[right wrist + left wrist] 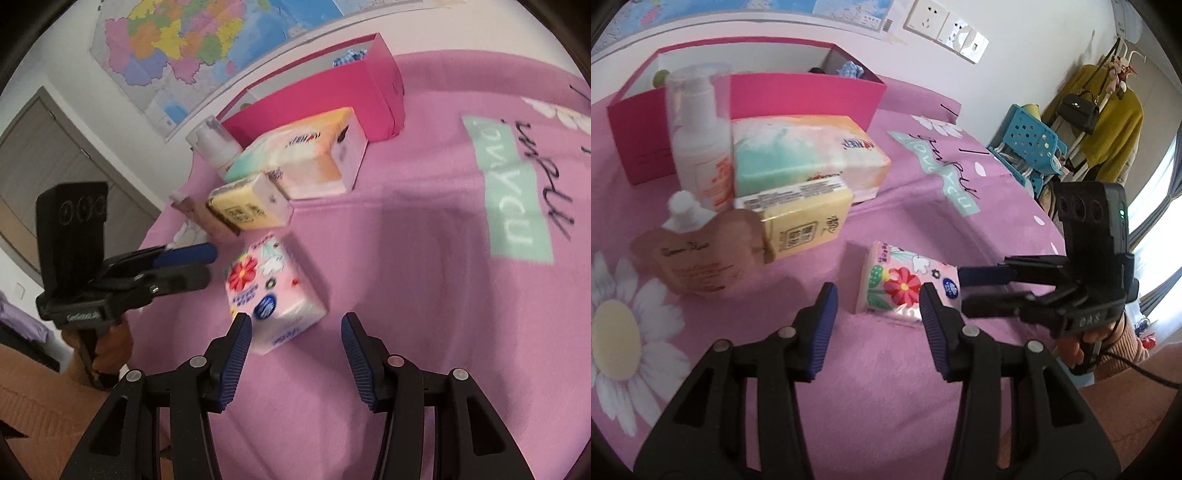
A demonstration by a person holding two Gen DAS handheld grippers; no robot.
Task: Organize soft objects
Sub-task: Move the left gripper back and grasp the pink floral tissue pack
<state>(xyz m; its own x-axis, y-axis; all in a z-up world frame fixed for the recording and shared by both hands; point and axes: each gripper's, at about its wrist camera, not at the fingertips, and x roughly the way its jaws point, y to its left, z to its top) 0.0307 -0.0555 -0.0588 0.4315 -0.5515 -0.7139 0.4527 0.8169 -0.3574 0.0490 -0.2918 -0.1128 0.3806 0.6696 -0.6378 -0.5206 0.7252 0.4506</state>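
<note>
Well, pink floral tissue pack lies flat, plastic-wrapped, btwn grippers.

Flowered tissue pack: lies on the bedspread, just ahead of your left gripper, with your right gripper beside its right end.
Small tissue pack: behind it to the left, against the large tissue pack.
Pouch: left of the small pack.
Pump bottle: behind the pouch.
Open box: farthest back.
</note>
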